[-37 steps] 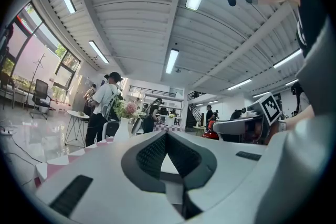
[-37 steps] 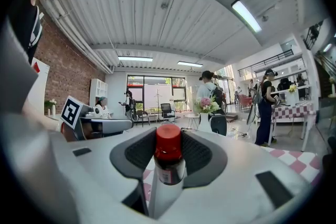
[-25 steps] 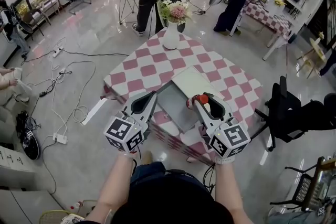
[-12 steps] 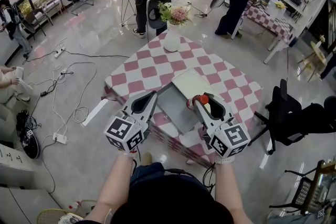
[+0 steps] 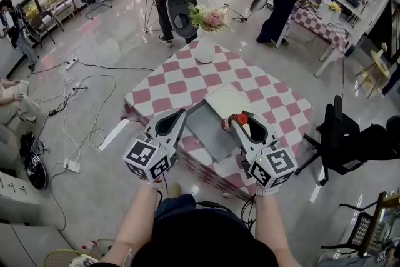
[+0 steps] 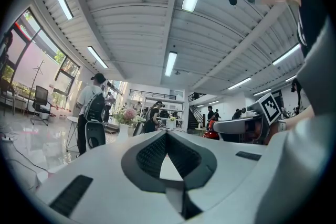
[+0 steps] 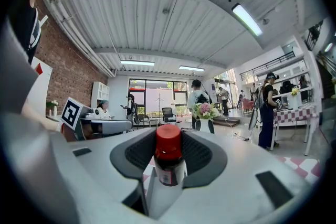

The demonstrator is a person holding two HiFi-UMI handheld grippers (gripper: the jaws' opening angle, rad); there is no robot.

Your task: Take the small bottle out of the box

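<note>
Checkered table (image 5: 178, 81) carries an open box (image 5: 209, 129) and a vase (image 5: 204, 48). Right gripper (image 5: 241, 119) pinches the small bottle (image 7: 168, 161) over the box's right edge; from the head view only its red cap shows. Left gripper (image 5: 181, 113) has its jaws pressed together, empty, by the box's left side.

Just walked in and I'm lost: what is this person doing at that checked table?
A person stands over a table with a pink-and-white checked cloth, a two-jaw gripper in each hand. The right gripper is shut on a small dark bottle with a red cap, held by the right edge of an open grey box. The left gripper is shut and empty at the box's left side. A white vase of flowers stands at the far end.
</note>
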